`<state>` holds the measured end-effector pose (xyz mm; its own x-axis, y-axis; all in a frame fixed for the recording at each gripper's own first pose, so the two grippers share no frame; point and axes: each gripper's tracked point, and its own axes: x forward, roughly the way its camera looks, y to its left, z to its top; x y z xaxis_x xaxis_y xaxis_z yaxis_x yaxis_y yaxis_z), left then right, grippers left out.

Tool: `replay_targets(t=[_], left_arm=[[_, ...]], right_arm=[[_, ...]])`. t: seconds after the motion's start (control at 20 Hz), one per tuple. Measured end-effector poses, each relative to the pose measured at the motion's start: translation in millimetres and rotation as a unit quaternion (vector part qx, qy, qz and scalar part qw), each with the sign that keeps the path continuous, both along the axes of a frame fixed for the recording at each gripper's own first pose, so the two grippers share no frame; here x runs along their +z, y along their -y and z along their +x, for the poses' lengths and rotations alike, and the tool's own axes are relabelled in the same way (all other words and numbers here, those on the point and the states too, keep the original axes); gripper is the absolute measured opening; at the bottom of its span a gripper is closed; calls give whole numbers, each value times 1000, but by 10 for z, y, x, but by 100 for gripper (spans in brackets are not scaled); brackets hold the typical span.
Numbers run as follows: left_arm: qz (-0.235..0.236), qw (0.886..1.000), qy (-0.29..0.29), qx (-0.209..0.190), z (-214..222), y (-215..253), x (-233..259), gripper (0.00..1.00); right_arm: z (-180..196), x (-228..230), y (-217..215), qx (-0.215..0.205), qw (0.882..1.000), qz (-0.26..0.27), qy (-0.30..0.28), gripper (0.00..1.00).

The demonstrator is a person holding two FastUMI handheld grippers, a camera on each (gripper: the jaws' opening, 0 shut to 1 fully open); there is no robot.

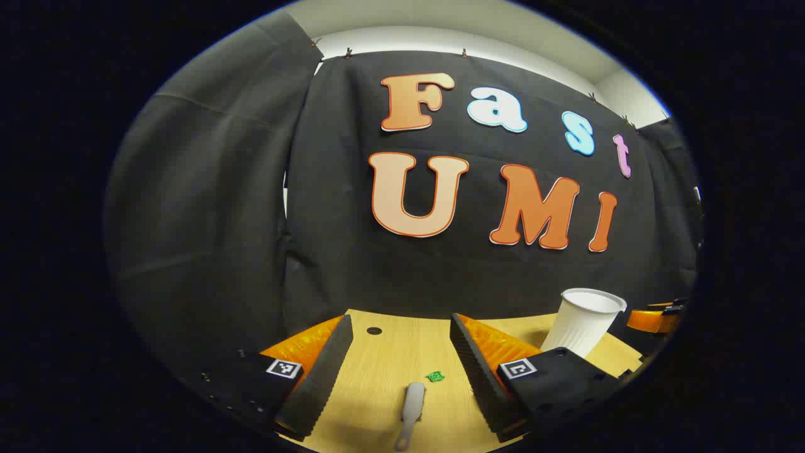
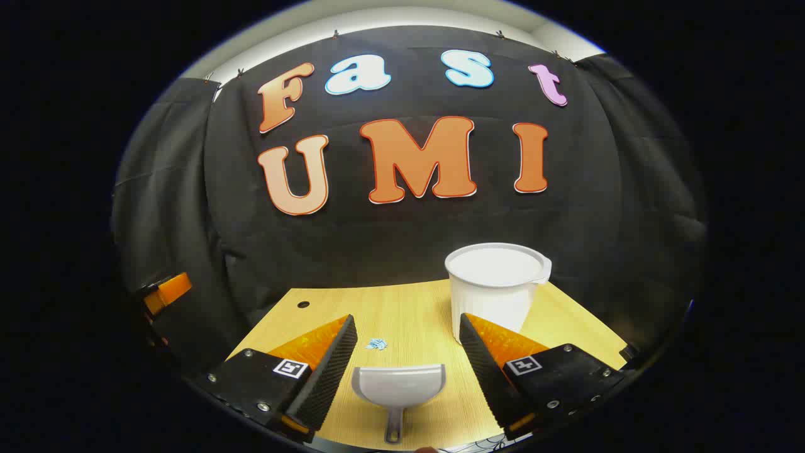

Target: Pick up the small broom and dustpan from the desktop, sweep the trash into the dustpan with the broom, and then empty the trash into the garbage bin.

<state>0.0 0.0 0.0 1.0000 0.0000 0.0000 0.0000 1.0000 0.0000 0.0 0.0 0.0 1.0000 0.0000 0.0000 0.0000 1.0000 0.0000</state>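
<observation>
Grey broom (image 1: 410, 406) and dustpan (image 2: 399, 386) each lying between a hand-held gripper's spread fingers, untouched.

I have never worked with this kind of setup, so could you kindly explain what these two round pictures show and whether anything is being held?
A person holds a two-finger gripper in each hand; a camera rides on each, looking forward along its fingers. In the left gripper view, the left gripper is open above a wooden desktop, with the small broom lying between its fingers, a green scrap beyond it and a white bin at right. In the right gripper view, the right gripper is open around the dustpan, with a pale scrap and the bin beyond. Nothing is held yet.
</observation>
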Motion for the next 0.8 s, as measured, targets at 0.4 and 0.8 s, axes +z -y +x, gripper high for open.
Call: replay_targets(t=[0.4,0.8], left_arm=[[5,1000,18,-6,269,184,103,99],[16,1000,12,20,485,217,112,99]], right_arm=[[409,55,-47,29,1000,-5,-6,98],[631,114,-154,48,998,-27,-8,98]])
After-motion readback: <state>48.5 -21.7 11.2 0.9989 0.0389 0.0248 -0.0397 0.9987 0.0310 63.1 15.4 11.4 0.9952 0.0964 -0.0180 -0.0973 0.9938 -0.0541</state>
